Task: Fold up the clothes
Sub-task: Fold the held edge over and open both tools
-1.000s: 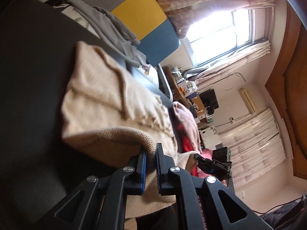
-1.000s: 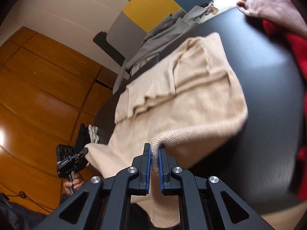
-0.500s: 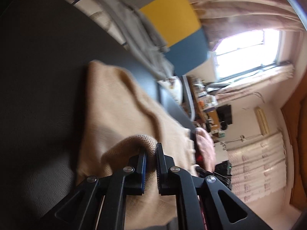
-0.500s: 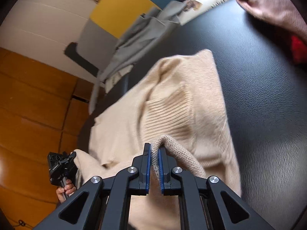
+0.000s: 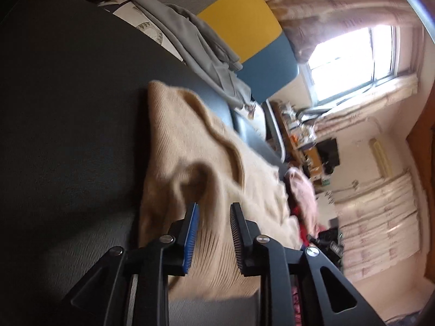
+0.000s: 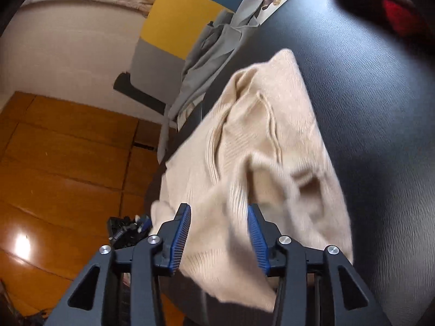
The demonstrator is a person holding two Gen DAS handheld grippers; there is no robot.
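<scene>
A beige knit sweater (image 5: 190, 141) lies folded over on the black table (image 5: 68, 108); it also shows in the right wrist view (image 6: 272, 141). My left gripper (image 5: 213, 212) is open just above the sweater's near folded edge, nothing between its pads. My right gripper (image 6: 217, 214) is open over the sweater's other near corner, with loose knit fabric lying below and between the fingers, not gripped.
A grey garment (image 5: 195, 40) hangs on a yellow, blue and grey chair (image 5: 244, 27) beyond the table. A pink garment (image 5: 301, 187) and a red one (image 6: 399, 16) lie at the table's far side. Wooden floor (image 6: 68, 163) lies left of the table.
Both grippers carried the sweater's near edge forward over the body, then opened and let it go. The released fabric has dropped onto the sweater.
</scene>
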